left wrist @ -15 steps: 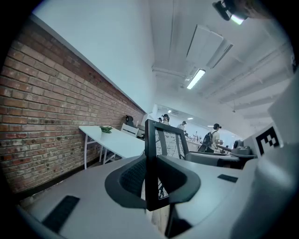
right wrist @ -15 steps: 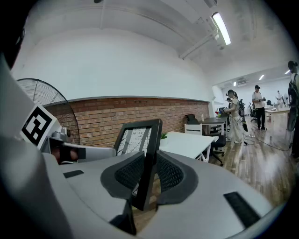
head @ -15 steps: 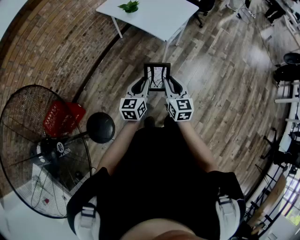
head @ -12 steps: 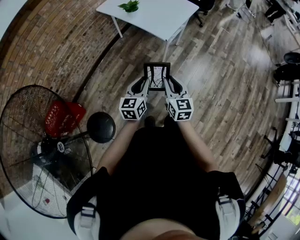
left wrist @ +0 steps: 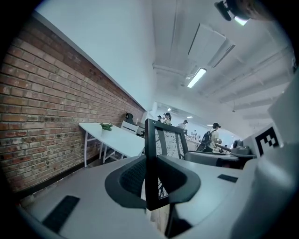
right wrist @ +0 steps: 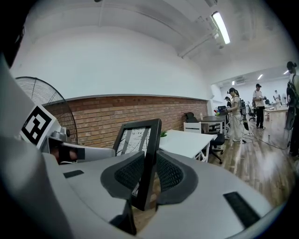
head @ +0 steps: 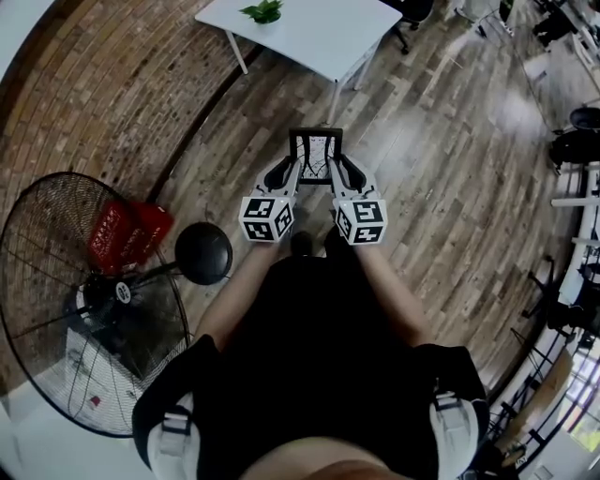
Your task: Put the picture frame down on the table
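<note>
A black picture frame [head: 315,152] with a line drawing in it hangs upright over the wooden floor, held from both sides. My left gripper [head: 294,170] is shut on its left edge [left wrist: 151,163]; my right gripper [head: 336,170] is shut on its right edge [right wrist: 147,163]. In both gripper views the dark pads press on the frame's black border. The white table [head: 314,33] stands ahead of me, some way beyond the frame, with a small green plant [head: 262,12] on its far left part.
A large black floor fan [head: 80,300] stands at my left, with a red basket [head: 117,234] behind it. A brick wall [left wrist: 42,116] runs along the left. Chairs and desks [head: 581,131] fill the right side; people [right wrist: 236,114] stand far off.
The view has shifted slightly; the table sits a little nearer. Both grippers hold the frame just as before.
</note>
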### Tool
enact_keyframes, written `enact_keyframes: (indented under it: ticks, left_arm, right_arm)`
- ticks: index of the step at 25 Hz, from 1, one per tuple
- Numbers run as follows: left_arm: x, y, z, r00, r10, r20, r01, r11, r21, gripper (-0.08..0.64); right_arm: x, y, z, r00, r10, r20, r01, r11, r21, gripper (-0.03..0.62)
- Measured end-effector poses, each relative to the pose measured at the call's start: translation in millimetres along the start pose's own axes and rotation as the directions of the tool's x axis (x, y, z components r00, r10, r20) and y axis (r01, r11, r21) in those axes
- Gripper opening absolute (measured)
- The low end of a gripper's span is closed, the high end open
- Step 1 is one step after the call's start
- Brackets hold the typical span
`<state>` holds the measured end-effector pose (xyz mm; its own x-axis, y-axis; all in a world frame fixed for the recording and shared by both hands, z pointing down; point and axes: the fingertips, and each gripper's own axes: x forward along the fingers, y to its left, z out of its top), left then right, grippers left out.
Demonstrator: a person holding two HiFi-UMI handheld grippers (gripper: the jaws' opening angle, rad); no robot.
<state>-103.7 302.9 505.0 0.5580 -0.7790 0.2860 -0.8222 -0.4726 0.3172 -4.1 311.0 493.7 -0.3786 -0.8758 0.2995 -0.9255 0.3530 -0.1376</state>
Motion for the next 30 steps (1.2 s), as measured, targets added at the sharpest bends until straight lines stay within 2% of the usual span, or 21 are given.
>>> enact_keyframes:
  ticks: [8,18,30]
  left_arm:
    - [18,-4,9,1.000,0.004,0.015,-0.003,1.000,-0.010,0.081]
    - [66,-7,34,0.999,0.034,0.016,-0.034,0.999,0.024,0.081]
    - [129,1,54,0.996,0.082,0.022,-0.083,0.996,0.015,0.081]
  right_arm:
    - [7,-17,8,0.999,0.013,0.044,-0.014,0.999,0.033,0.075]
    - [40,-59,24,0.998,0.062,0.024,-0.063,0.997,0.048,0.080]
    - [92,-109,43,0.993,0.117,0.004,-0.117,0.992,0.052,0.080]
